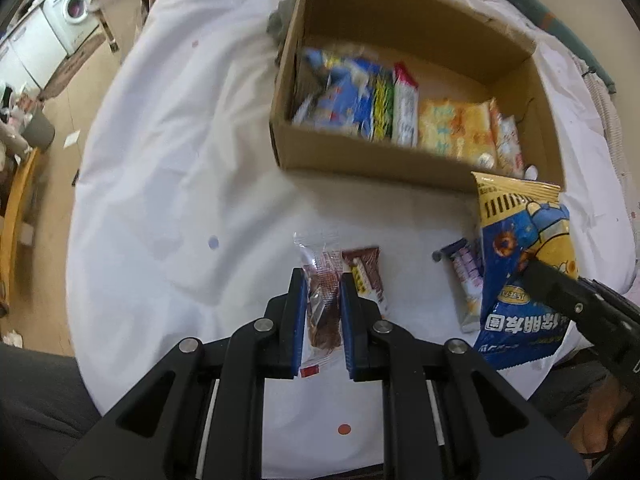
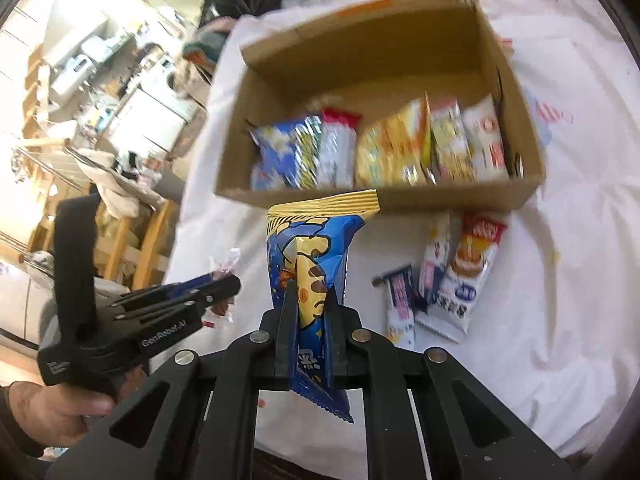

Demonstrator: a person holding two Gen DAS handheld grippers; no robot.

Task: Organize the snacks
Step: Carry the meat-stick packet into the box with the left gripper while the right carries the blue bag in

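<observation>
My left gripper [image 1: 323, 276] is shut on a clear packet with a brown snack [image 1: 322, 300], held above the white cloth; it shows as the left gripper [image 2: 224, 282] in the right wrist view. My right gripper [image 2: 308, 284] is shut on a blue and yellow snack bag [image 2: 310, 248], lifted off the table just before the cardboard box [image 2: 380, 196]. That bag [image 1: 520, 248] hangs at the right in the left wrist view. The box [image 1: 360, 160] holds a row of several upright packets. A brown packet [image 1: 366, 270] lies under my left gripper.
Three small packets [image 2: 436, 280] lie on the white cloth [image 2: 560, 280] right of the held bag, near the box's front wall. A hand [image 2: 52, 404] grips the left tool. Beyond the table's left edge are a washing machine [image 1: 74, 12] and wooden furniture.
</observation>
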